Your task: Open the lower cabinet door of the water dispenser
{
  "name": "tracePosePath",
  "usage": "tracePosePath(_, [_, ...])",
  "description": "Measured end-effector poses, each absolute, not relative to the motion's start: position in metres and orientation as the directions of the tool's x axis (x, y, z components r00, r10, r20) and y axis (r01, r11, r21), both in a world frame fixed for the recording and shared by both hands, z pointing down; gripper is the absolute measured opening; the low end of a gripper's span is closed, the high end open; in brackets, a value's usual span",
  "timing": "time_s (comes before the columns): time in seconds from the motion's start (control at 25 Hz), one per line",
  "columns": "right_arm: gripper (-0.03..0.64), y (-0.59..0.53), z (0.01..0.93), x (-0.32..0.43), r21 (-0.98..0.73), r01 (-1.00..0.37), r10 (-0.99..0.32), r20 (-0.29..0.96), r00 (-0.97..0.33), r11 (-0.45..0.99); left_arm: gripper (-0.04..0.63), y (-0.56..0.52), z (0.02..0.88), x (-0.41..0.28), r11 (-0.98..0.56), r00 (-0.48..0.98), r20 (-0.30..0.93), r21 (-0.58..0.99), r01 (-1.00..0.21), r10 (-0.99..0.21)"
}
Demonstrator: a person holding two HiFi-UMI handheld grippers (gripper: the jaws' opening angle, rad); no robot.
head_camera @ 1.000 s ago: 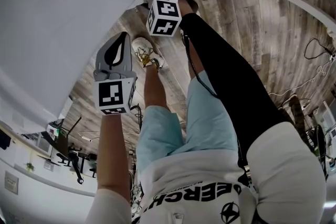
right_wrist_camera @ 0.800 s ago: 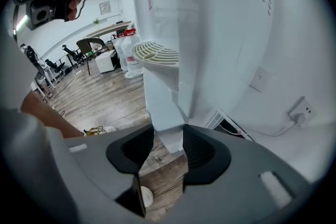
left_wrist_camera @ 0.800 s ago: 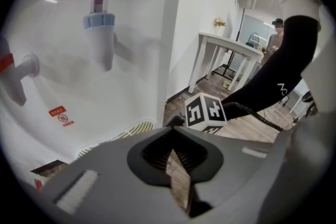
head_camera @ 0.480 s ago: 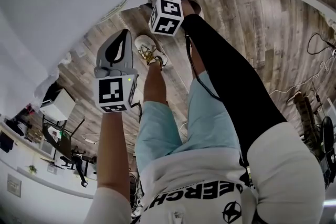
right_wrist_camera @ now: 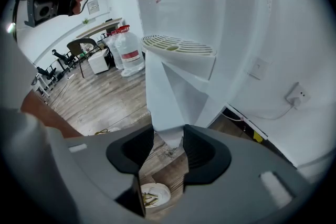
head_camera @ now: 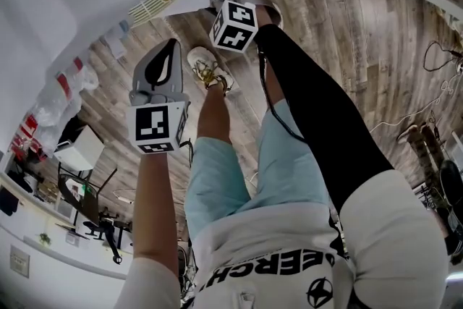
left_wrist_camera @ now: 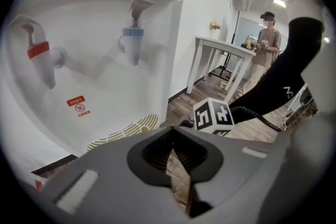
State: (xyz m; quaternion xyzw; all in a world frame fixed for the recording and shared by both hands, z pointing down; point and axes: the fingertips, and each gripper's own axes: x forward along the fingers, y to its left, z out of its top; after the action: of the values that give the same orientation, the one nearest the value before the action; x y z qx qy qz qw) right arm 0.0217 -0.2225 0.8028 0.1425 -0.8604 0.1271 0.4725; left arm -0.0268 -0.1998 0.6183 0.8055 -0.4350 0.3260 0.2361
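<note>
We pinch free edge of lower cabinet door (right_wrist_camera: 167, 97) in right tongs (right_wrist_camera: 168, 143) for leverage; door stands ajar below drip tray (right_wrist_camera: 178, 45). Left tongs (left_wrist_camera: 171, 148) closed, empty, kept aside: likely unneeded.

The floor (head_camera: 347, 25) is of grey-brown wooden planks, and some loose cables (head_camera: 434, 45) lie on it at one side. The walls (right_wrist_camera: 299, 23) are white; one of them carries a socket (right_wrist_camera: 297, 95) with a white cord. A tall white table (left_wrist_camera: 220, 45) stands near a wall. Office chairs (head_camera: 98, 219) and big water bottles (right_wrist_camera: 126, 52) stand farther off. A ceiling light (left_wrist_camera: 279, 3) shines.
</note>
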Motion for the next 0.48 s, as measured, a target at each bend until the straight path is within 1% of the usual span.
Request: tracePosePath(0.48, [0.164, -0.203, 0.809, 0.02, -0.076, -0.444, -0.155, 0.874, -0.46, 0.893, 0.058, -0.194, 0.621, -0.043, -0.577, 0.467, 0.71, 0.104, -0.81, -0.528])
